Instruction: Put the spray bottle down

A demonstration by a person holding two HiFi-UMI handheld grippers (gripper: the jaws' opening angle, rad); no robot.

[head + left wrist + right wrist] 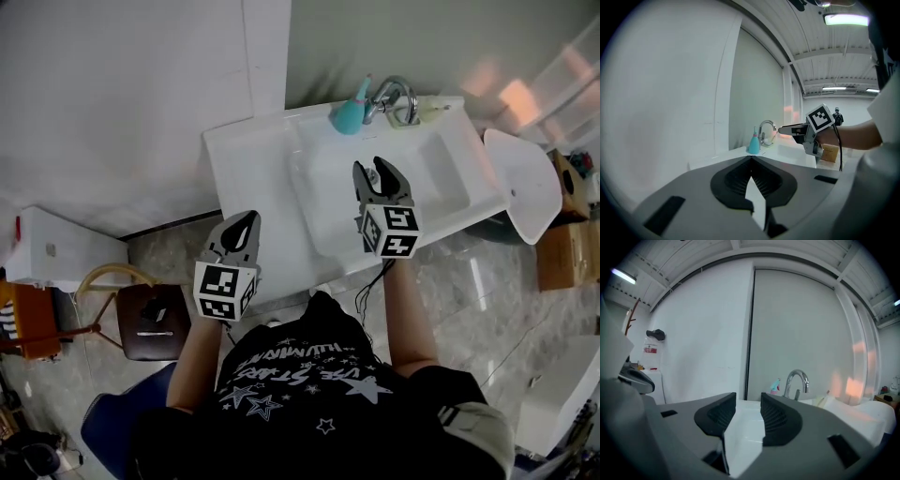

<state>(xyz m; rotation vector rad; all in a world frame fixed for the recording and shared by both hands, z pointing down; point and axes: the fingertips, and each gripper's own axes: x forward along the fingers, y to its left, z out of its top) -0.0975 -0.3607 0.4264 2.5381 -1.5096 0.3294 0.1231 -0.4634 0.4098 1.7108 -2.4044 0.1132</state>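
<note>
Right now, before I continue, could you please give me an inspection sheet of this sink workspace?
Surface: white sink counter; nothing seen in the basin.
Job's things: teal spray bottle stands upright at the back edge, beside the faucet; no gripper holds it.
Clutter: small pale item on the faucet's other side, too blurred to name.
Grippers: left gripper shut, empty; right gripper open, empty, above the basin.
Cables: black cable hangs from the right gripper.
Surroundings: brown stool and cardboard boxes on the floor.
</note>
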